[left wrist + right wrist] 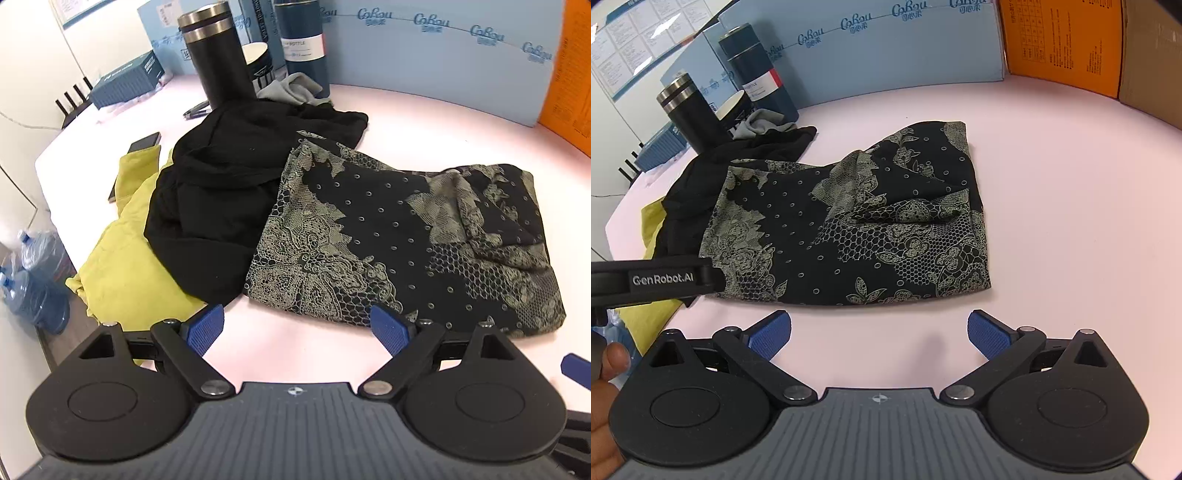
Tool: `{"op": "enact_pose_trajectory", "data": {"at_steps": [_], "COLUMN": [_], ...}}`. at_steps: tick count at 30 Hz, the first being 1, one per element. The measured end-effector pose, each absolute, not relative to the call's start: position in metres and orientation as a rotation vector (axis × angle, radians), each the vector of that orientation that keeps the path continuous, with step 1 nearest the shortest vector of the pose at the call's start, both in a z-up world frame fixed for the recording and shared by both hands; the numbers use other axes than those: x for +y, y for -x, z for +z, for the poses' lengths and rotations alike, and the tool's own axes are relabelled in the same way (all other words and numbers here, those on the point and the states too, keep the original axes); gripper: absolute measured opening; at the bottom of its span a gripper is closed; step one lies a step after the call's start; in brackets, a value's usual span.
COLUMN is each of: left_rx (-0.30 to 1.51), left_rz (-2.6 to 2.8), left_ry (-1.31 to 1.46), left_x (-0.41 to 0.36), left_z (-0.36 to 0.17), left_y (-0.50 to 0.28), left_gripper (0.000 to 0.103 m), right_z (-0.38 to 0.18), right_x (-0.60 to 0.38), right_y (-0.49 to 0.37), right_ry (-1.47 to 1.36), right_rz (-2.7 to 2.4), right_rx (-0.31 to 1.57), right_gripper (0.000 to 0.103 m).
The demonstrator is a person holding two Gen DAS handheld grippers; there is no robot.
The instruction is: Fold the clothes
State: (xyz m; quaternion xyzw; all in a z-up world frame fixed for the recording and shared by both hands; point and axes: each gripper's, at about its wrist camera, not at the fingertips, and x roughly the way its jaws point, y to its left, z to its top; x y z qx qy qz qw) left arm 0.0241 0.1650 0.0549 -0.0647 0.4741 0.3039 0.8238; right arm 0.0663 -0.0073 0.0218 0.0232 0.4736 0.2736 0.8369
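A folded black garment with a pale lace print (406, 243) (857, 229) lies on the pink table. To its left a plain black garment (221, 192) (701, 184) lies crumpled over a yellow-green one (125, 273) (646, 317). My left gripper (297, 328) is open above the table just before the lace garment's near edge, nothing between its blue pads. My right gripper (879, 332) is open wide, also empty, short of the same garment's near edge. The left gripper's black body (653, 280) crosses the right wrist view at the left, held by a hand (609, 369).
Two dark flasks (218, 62) (303, 44), a paper cup and a grey cloth (291, 88) stand at the back, with blue cartons (886, 48) and an orange box (1060, 40) behind. A phone (144, 142) and pen lie at left. Water jugs (33, 280) sit below the table edge.
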Motion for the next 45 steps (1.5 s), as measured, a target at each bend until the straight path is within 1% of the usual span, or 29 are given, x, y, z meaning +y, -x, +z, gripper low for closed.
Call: {"op": "enact_pose_trajectory", "data": {"at_steps": [11,29,45], "left_rx": [0.982,0.986,1.009], "left_rz": [0.632,0.579,0.579], "left_ry": [0.121,0.083,0.064], "left_x": [0.151,0.136,0.147], "left_z": [0.059,0.055,0.050], "left_y": [-0.015,-0.024,-0.028], "left_gripper": [0.085,0.085,0.086], "right_z": [0.023,0.021,0.015], "right_x": [0.000,-0.003,0.013], "right_y": [-0.057,-0.057,-0.064], "right_ry": [0.029,0.056,0.104], "right_rz": [0.581,0.557,0.530], "right_rx": [0.996,1.009,1.020], "right_gripper": [0.103,0.103,0.103]}}
